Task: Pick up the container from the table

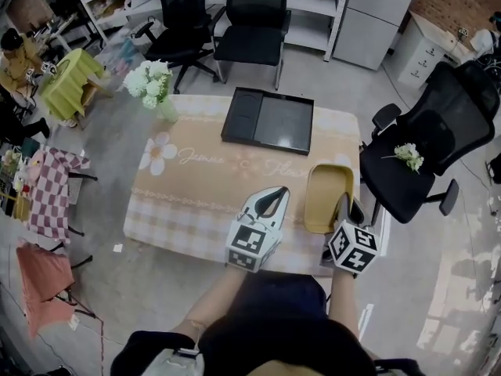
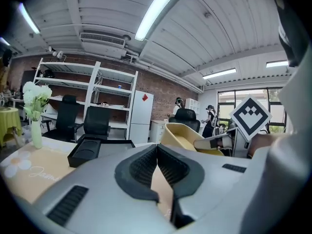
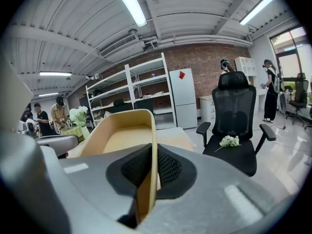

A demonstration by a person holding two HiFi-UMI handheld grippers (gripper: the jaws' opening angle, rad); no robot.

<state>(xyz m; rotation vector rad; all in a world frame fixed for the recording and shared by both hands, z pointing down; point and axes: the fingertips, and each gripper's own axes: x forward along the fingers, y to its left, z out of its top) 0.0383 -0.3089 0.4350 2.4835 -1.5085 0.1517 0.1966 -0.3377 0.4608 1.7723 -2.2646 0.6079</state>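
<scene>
The yellow container [image 1: 329,190] is a shallow oblong tub at the table's right front corner. My right gripper [image 1: 345,207] is shut on the tub's near wall. In the right gripper view that thin yellow wall [image 3: 152,130] runs straight between the two black pads. In the left gripper view the container [image 2: 181,133] is tilted and looks raised off the cloth. My left gripper [image 1: 274,197] hovers over the table's front middle, to the left of the container. Its jaws [image 2: 157,149] meet at the tips with nothing between them.
A black tray [image 1: 268,120] lies at the table's back. A vase of white flowers [image 1: 150,84] stands at the back left corner. A black office chair [image 1: 438,147] carrying a flower sprig is to the right, with two more chairs behind the table [image 1: 196,186].
</scene>
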